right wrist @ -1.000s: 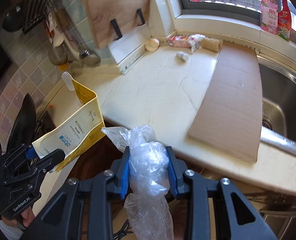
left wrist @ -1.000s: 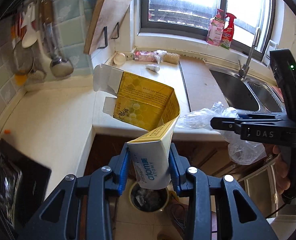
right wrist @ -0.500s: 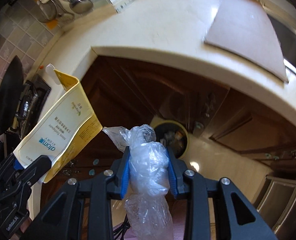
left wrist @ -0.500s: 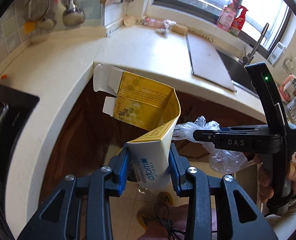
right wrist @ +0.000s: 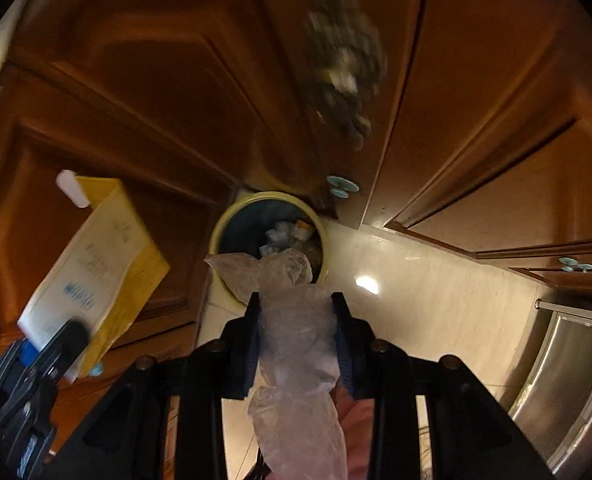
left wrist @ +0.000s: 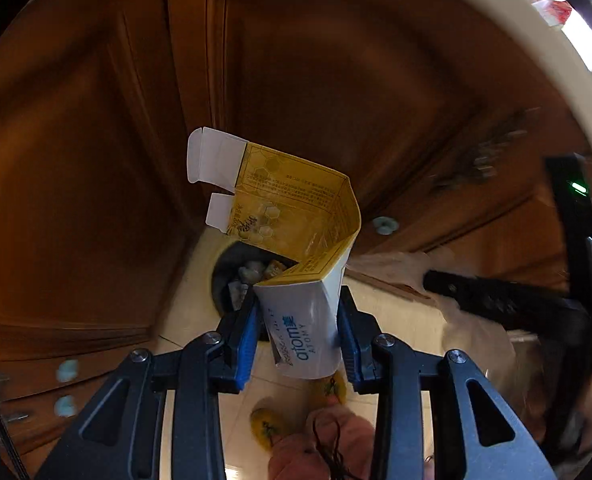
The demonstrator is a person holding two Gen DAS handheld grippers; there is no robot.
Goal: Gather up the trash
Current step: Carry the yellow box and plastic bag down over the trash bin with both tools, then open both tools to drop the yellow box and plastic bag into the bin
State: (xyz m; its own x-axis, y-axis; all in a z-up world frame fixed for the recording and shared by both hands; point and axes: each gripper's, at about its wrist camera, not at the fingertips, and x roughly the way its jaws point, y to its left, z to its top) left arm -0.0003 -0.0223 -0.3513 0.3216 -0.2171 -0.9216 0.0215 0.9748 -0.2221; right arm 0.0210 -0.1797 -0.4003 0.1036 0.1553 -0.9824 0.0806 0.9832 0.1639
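Brown wooden cabinet doors (left wrist: pixel 336 80) fill most of both views, curving around a pale tiled floor (right wrist: pixel 436 300). A cream counter edge (left wrist: pixel 556 64) arcs across the upper right of the left wrist view. At the lower right of the right wrist view stands a ribbed metal panel (right wrist: pixel 572 384).

On the floor, at the foot of the doors, sits a round bin (right wrist: pixel 221 236) with a yellow rim and a dark inside; crumpled scraps lie in it. Both tongs point steeply down toward it.

The left gripper (left wrist: pixel 299 332) is closed on a flattened carton (left wrist: pixel 296 216), its blue pads pressing the white printed end. The carton's yellow body bends up and away from the jaws, its white flaps at the far left end, and it partly covers the bin's mouth in that view. In the right wrist view the same carton appears at the left, beside the bin.

The right gripper (right wrist: pixel 296 332) is clamped on a crumpled clear plastic bag (right wrist: pixel 291 320). The bag's top bulges past the fingertips and overlaps the near rim of the bin; its tail hangs back between the arms.

Small round knobs (right wrist: pixel 342 188) show on the doors just beyond the bin. Yellow slippers (left wrist: pixel 267 424) lie blurred on the floor beneath the left gripper.
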